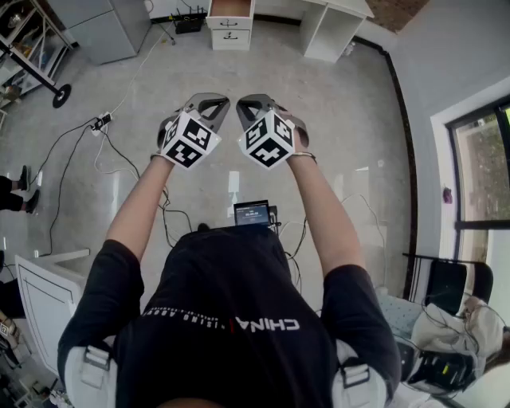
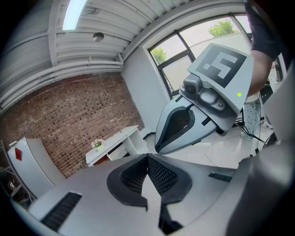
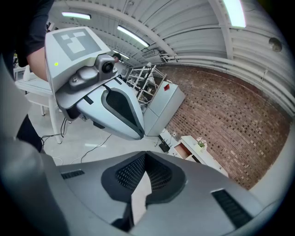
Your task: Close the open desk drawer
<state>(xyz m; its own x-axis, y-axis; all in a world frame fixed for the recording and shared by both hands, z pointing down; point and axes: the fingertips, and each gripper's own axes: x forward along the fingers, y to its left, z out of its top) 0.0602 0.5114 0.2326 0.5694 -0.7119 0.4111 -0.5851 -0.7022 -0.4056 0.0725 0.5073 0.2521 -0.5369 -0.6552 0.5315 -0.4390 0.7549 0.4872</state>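
a: start from the left. what is the left gripper doing?

b: it is held up in front of the person. its own view shows the two jaws together at the tips with nothing between them. it hangs over bare grey floor, with loose cables off to its left.

a: and the right gripper?

b: just beside the left one, at the same height and also angled down a little. its jaws are pressed together too, and it is empty.

a: where is the open drawer?

b: well apart from both, across the floor at the far wall. it belongs to a small white drawer unit standing left of the white desk. it is pulled out towards the person, so its brownish inside shows.

a: which way from the claws?

b: straight ahead. in the head view it sits almost on the line between the two grippers. in the left gripper view the desk lies left of the jaw tips. in the right gripper view the drawer lies right of them. so it is between the two lines of aim.

a: is either hand nearer?

b: i judge neither; they are level with each other. the drawer front runs across the view and it slides away from the person. so the push would go straight forward, but first the whole gap has to be walked.
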